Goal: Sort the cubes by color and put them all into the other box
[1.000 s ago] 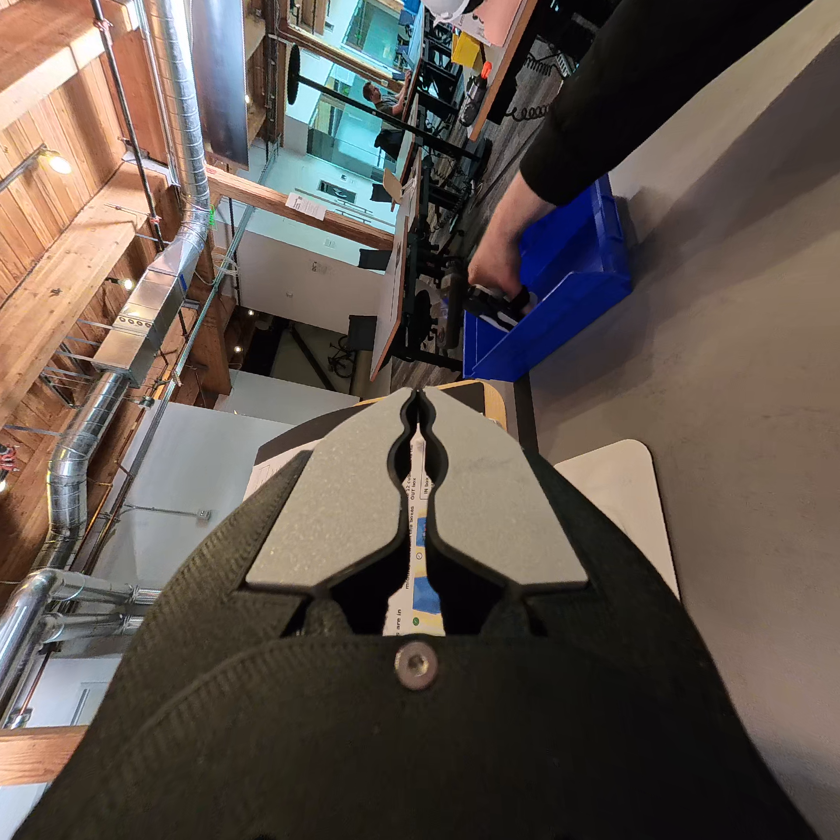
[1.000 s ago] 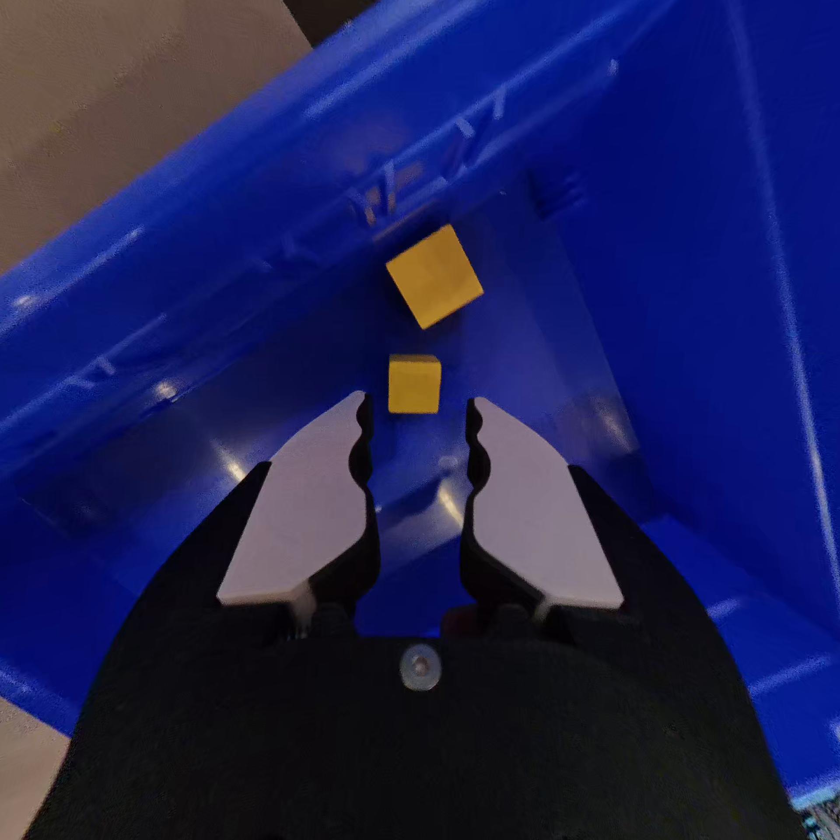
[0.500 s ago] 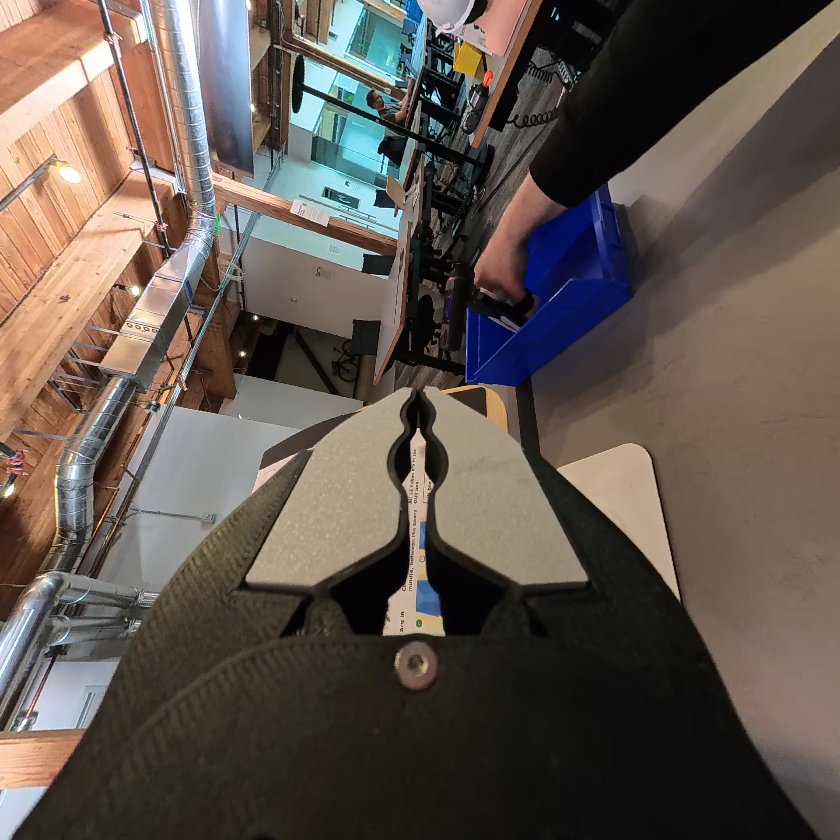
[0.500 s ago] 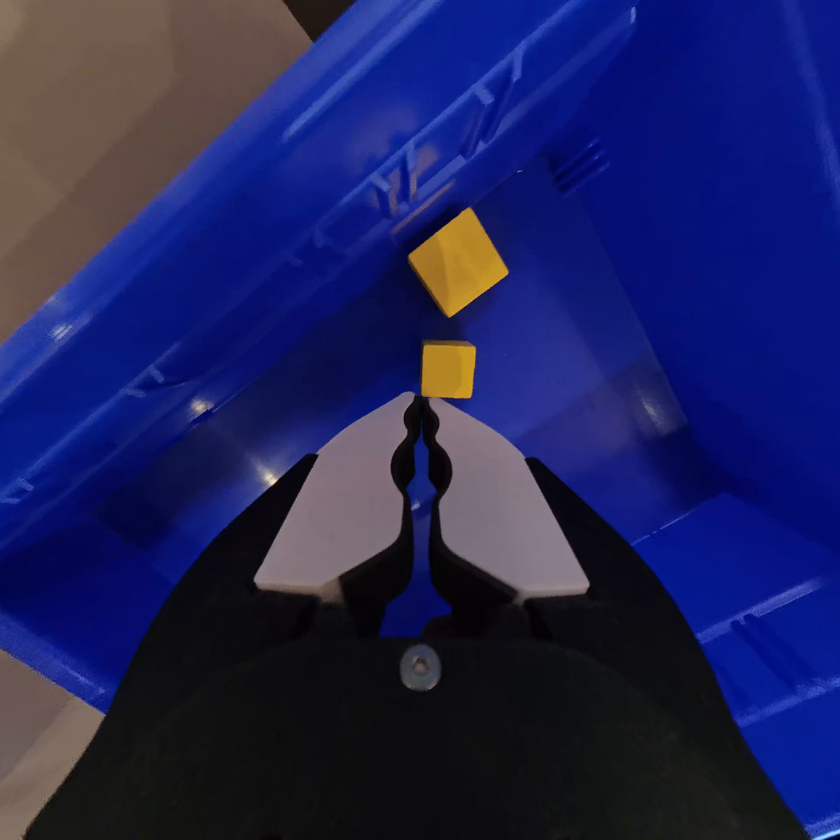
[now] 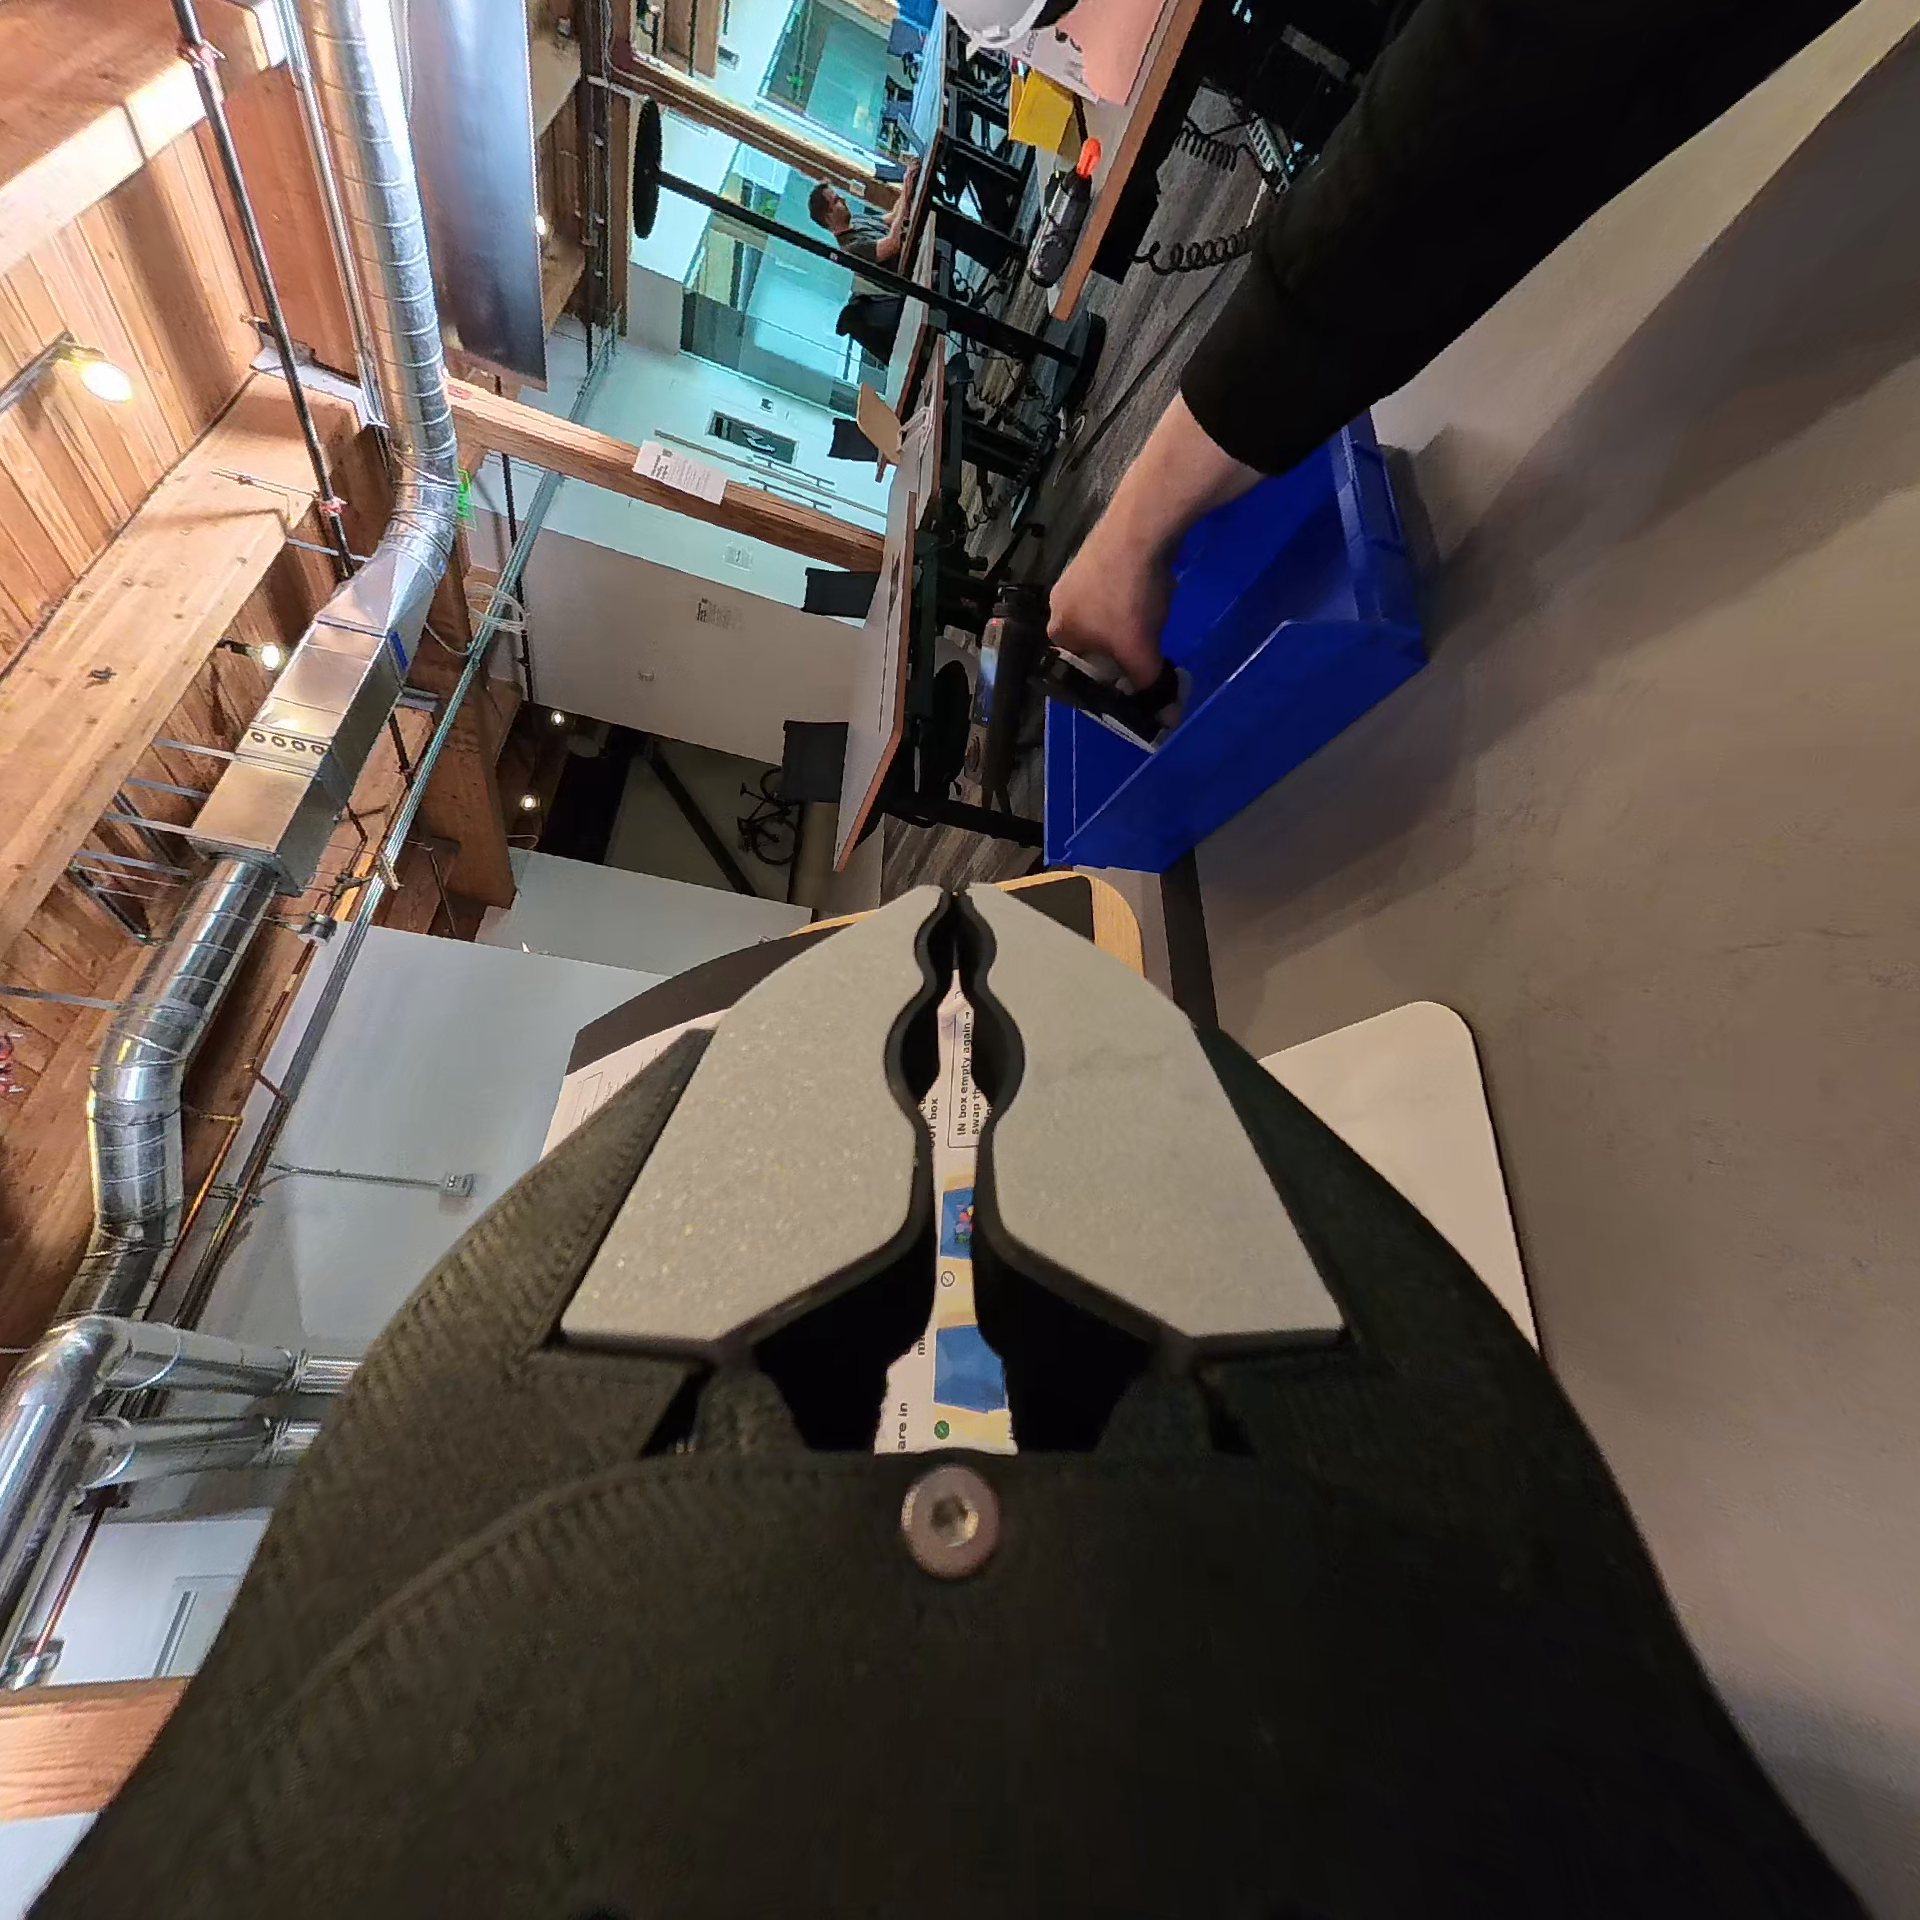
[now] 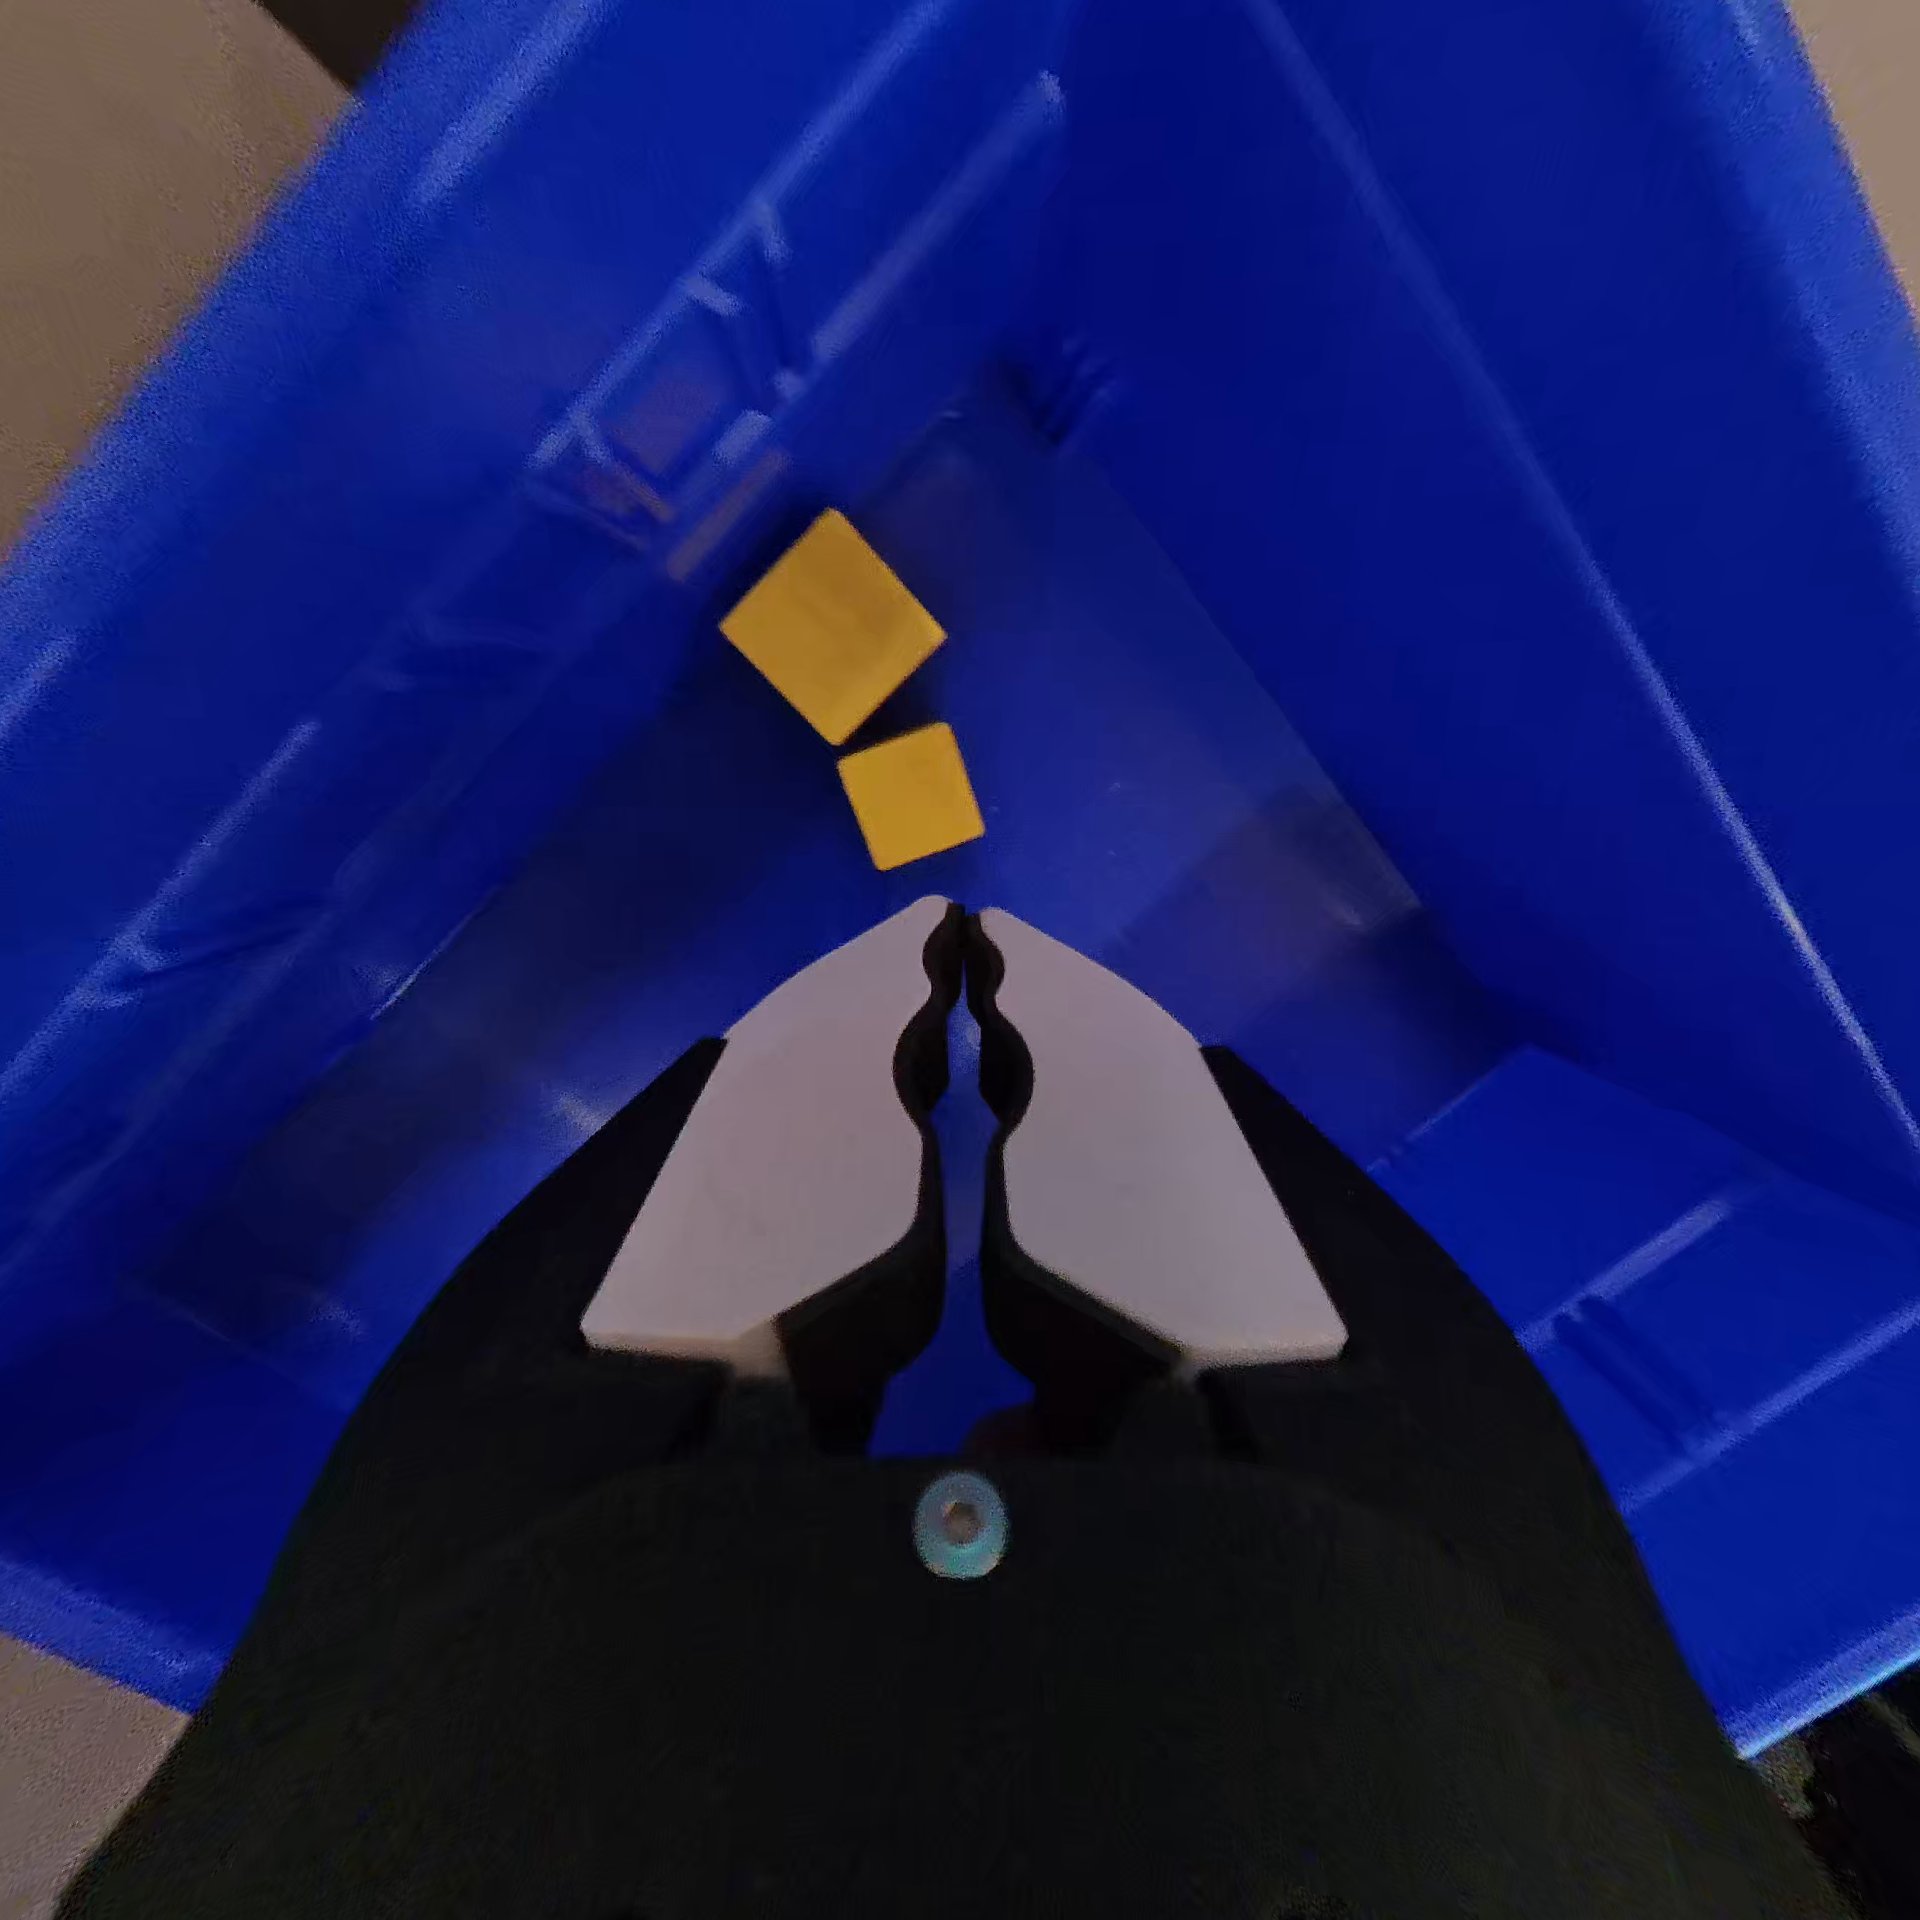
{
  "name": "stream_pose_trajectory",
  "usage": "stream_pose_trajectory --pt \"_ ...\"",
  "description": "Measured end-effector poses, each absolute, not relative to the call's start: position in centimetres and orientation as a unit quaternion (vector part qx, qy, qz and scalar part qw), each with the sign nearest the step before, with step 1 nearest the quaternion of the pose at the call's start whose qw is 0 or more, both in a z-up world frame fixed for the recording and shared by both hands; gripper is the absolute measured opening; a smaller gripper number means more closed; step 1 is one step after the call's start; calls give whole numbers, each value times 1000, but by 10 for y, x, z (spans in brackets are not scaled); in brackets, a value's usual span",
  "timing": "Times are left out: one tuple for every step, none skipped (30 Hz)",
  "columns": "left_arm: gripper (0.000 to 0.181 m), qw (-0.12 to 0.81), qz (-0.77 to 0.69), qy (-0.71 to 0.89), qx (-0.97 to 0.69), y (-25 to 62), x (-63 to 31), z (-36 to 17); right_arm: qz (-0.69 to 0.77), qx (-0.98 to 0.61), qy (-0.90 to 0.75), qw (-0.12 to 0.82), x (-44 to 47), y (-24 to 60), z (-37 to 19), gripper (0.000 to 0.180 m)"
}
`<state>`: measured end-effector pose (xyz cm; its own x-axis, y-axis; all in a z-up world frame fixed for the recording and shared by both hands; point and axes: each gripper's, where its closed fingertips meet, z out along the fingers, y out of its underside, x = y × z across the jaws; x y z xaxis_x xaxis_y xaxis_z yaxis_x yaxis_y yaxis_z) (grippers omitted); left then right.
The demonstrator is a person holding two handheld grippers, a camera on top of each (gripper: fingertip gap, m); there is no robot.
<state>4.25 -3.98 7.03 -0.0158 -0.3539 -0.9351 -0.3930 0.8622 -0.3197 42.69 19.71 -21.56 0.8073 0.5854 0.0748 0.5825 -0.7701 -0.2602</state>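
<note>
My right tool (image 6: 958, 914) is inside the blue box (image 6: 1351, 520), tips pinched together with nothing between them, pointing down at the box floor. Two yellow cubes (image 6: 833, 625) sit on that floor near one wall: the larger-looking one against the wall, the smaller cube (image 6: 911, 795) just beside it, and just past my right tool's tips; can't tell if the tips touch it. My left tool (image 5: 954, 916) is also closed and empty, held off to the side above a printed sheet (image 5: 961, 1226) that I see through the gap behind its fingers. From the left wrist view the blue box (image 5: 1288, 665) stands on the grey counter (image 5: 1662, 831) near its edge, and the hand (image 5: 1101, 603) holding the right tool reaches into it, black sleeve (image 5: 1455, 229) above. A white board (image 5: 1434, 1122) lies on the counter next to my left tool.
</note>
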Motion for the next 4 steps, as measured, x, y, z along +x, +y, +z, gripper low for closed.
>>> stream_pose_trajectory --pt "0 650 15 713 -263 -40 43 70 0 -943 -304 132 430 198 -217 0" --pt "0 649 16 714 -263 -39 43 69 4 -944 -304 128 429 197 -220 0" --pt "0 648 16 714 -263 -39 44 69 10 -944 -305 129 426 197 -222 0" --pt "0 648 17 715 -262 -40 44 68 12 -944 -304 131 424 198 -223 0"
